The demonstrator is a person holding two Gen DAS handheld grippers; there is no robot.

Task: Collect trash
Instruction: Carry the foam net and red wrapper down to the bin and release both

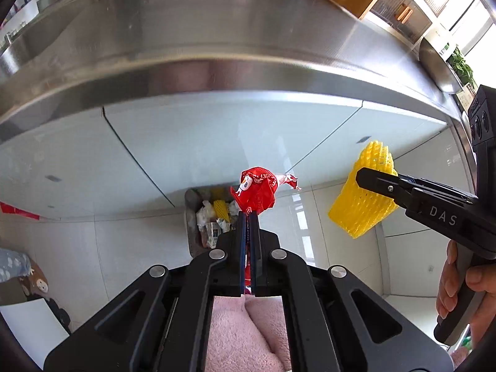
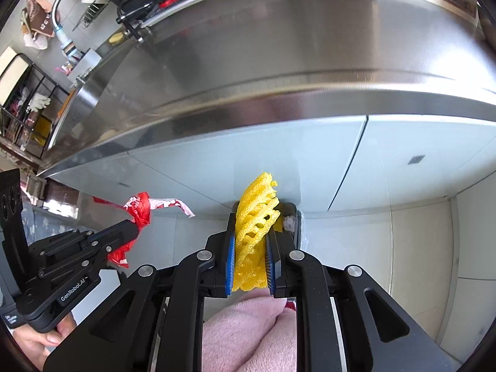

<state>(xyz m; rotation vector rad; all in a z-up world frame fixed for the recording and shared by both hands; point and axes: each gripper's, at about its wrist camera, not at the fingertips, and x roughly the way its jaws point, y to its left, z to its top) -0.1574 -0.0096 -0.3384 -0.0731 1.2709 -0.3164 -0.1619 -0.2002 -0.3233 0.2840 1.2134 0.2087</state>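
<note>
My left gripper (image 1: pixel 248 217) is shut on a red crumpled wrapper (image 1: pixel 257 190), held in the air over a grey trash bin (image 1: pixel 190 198) on the floor; the bin holds several bits of trash. My right gripper (image 2: pixel 250 226) is shut on a yellow foam fruit net (image 2: pixel 255 217), also held above the bin (image 2: pixel 298 214). In the left wrist view the net (image 1: pixel 362 198) and right gripper (image 1: pixel 359 176) sit to the right. In the right wrist view the wrapper (image 2: pixel 141 214) and left gripper (image 2: pixel 135 231) sit to the left.
A steel counter (image 1: pixel 217 31) with its edge runs above, pale cabinet doors (image 1: pixel 201 142) below it. The floor is white tile (image 1: pixel 325 232). A sink faucet (image 2: pixel 62 6) and a wire rack (image 2: pixel 21 108) are at the left. Pink fleece clothing (image 1: pixel 245 334) lies under the grippers.
</note>
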